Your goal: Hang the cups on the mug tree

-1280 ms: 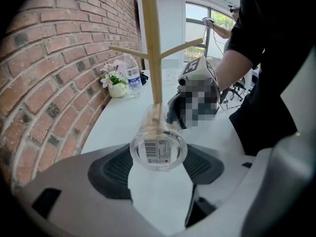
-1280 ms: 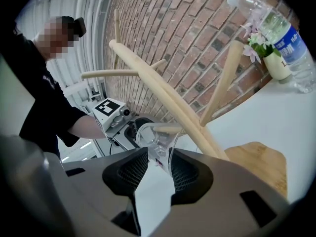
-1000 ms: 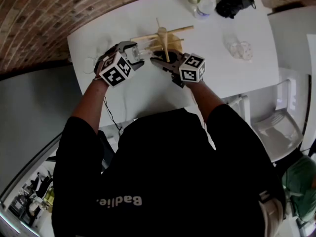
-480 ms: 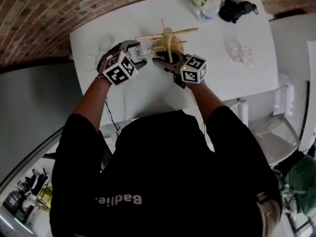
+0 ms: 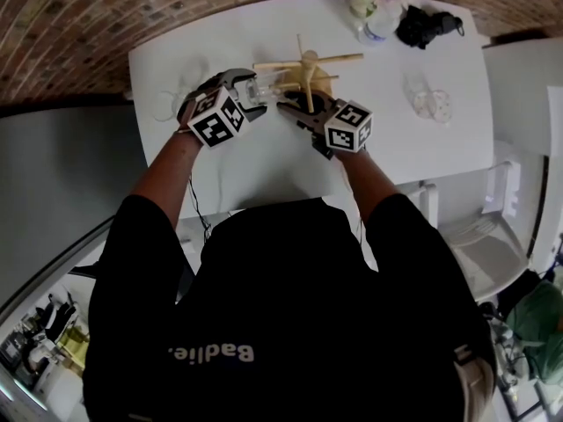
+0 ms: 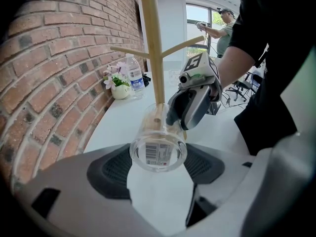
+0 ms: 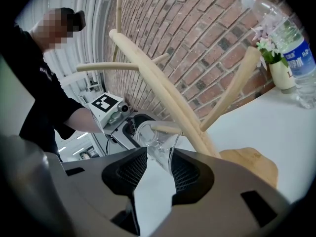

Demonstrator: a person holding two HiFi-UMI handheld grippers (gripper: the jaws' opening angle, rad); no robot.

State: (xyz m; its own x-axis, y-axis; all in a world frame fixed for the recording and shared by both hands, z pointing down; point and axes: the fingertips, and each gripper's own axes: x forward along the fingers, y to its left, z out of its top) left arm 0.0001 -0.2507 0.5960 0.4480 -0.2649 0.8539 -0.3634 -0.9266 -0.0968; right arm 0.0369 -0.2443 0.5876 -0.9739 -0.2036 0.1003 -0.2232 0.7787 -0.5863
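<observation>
Hovering just off the post of the pale wooden mug tree [image 5: 308,67], the clear glass cup [image 6: 158,149] with a barcode sticker on its base is lying on its side in the air, base toward the left gripper [image 5: 249,95] and mouth toward the tree. That gripper's jaws are pressing on the cup's round wall from both sides. The right gripper [image 7: 160,164] is meeting it from the opposite side, its jaws narrowed onto a glass edge of the same cup; whether that edge is rim or handle I cannot tell. A short lower peg [image 7: 165,128] is pointing at the cup's mouth and seems to be touching or just entering it. Over the last second the whole scene is sliding a little up and right in the head view, probably from the head moving, since both grippers and the cup are keeping almost the same place against the tree. That is suggesting slow, fine alignment and not travel: the cup is at the tree but not yet hanging, and both grips are bearing it. Beyond them, more clear glasses [image 5: 429,95] are standing well apart on the white table [image 5: 422,148].
</observation>
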